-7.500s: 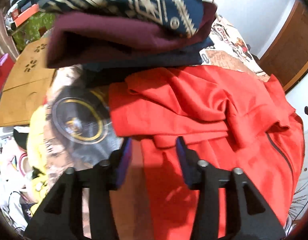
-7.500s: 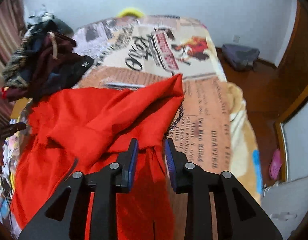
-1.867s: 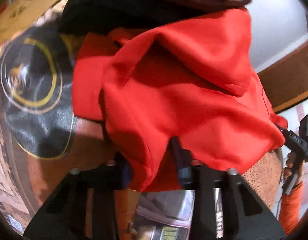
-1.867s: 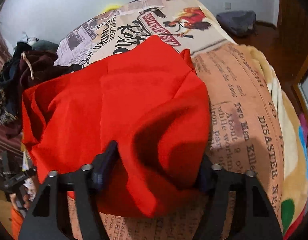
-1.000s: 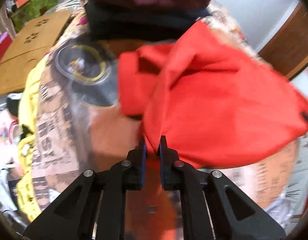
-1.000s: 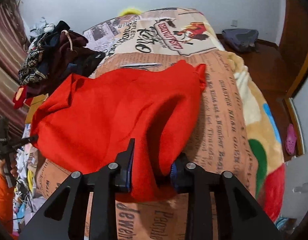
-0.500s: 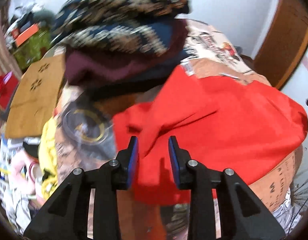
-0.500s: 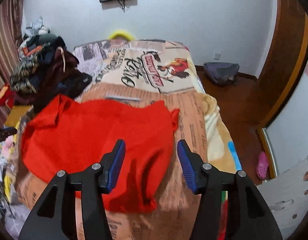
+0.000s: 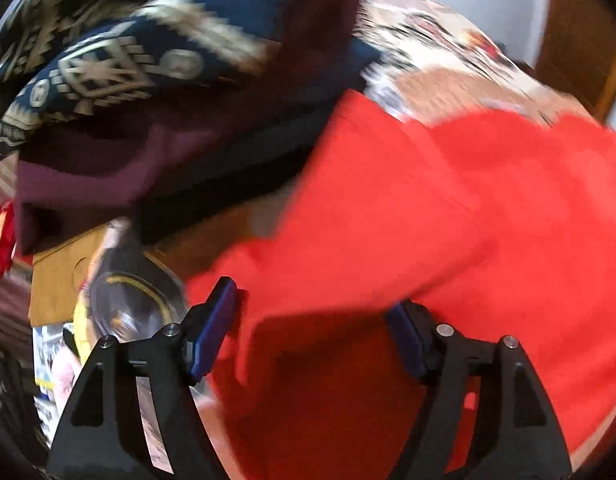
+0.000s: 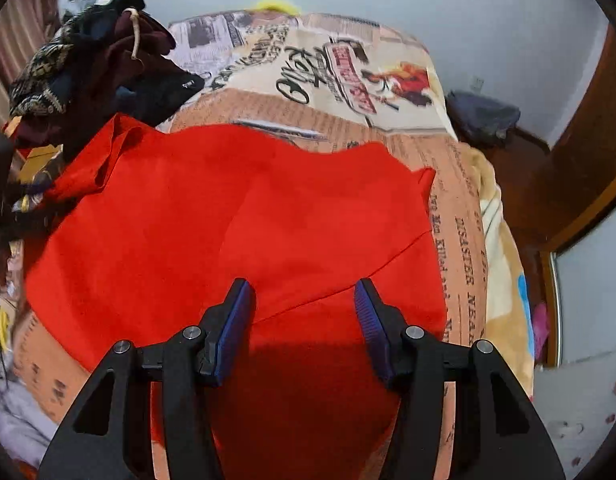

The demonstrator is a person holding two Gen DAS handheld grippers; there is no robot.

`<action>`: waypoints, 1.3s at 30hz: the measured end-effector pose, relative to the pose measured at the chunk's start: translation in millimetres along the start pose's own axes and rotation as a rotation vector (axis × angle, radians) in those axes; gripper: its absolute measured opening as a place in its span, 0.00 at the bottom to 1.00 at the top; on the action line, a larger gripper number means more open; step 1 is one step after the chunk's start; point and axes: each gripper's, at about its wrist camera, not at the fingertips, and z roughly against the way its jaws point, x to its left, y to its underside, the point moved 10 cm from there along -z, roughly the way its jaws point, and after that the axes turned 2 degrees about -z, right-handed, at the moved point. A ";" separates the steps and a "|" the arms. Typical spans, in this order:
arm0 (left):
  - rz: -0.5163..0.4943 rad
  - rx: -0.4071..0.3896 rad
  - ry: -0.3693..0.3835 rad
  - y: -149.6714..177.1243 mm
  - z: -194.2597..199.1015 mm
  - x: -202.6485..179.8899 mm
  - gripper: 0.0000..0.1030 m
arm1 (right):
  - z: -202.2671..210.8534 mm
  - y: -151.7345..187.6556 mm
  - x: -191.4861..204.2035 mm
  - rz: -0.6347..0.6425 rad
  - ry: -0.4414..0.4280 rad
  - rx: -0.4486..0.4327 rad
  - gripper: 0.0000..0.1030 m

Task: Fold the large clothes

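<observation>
Right gripper [image 10: 304, 320]: nearest in the right wrist view, jaws spread wide, blue pads empty, poised over the near part of the red garment [image 10: 228, 224]. Left gripper [image 9: 313, 332]: nearest in the left wrist view, jaws likewise spread wide with nothing between them, over the near left edge of the red garment [image 9: 447, 240]; this view is blurred. Red garment: lies spread on the bed [image 10: 467, 216], a diagonal fold line crossing its near right part, a bunched corner at its far left. Bed: covered by a newspaper-print bedspread in tan and cream, bare to the right of the garment and beyond it. Pile of dark clothes [image 10: 96, 60]: far left on the bed, just beyond the garment's bunched corner; in the left wrist view the pile of dark clothes [image 9: 156, 92] shows a navy patterned piece over a maroon one over a black one. Dark bundle [image 10: 483, 118]: on the floor, far right, by the wall. No container can be made out in either view.
</observation>
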 end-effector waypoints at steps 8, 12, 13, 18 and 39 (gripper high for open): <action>0.413 -0.011 0.023 -8.9 -7.3 103.4 0.71 | 2.2 -0.6 -5.1 -0.023 -0.027 -0.022 0.55; 0.550 -0.030 0.022 9.2 1.0 135.5 0.71 | -0.3 -2.5 -6.0 -0.027 -0.014 -0.035 0.56; 0.559 -0.038 -0.016 13.5 4.4 146.6 0.71 | -0.2 -2.3 -6.0 -0.030 -0.010 -0.036 0.56; 0.563 -0.032 -0.046 37.6 22.6 172.1 0.71 | 1.2 -2.2 -7.6 -0.052 -0.005 -0.023 0.56; 0.712 0.135 0.560 115.9 62.6 51.0 0.71 | 37.3 -23.1 76.0 0.020 -0.098 -0.066 0.57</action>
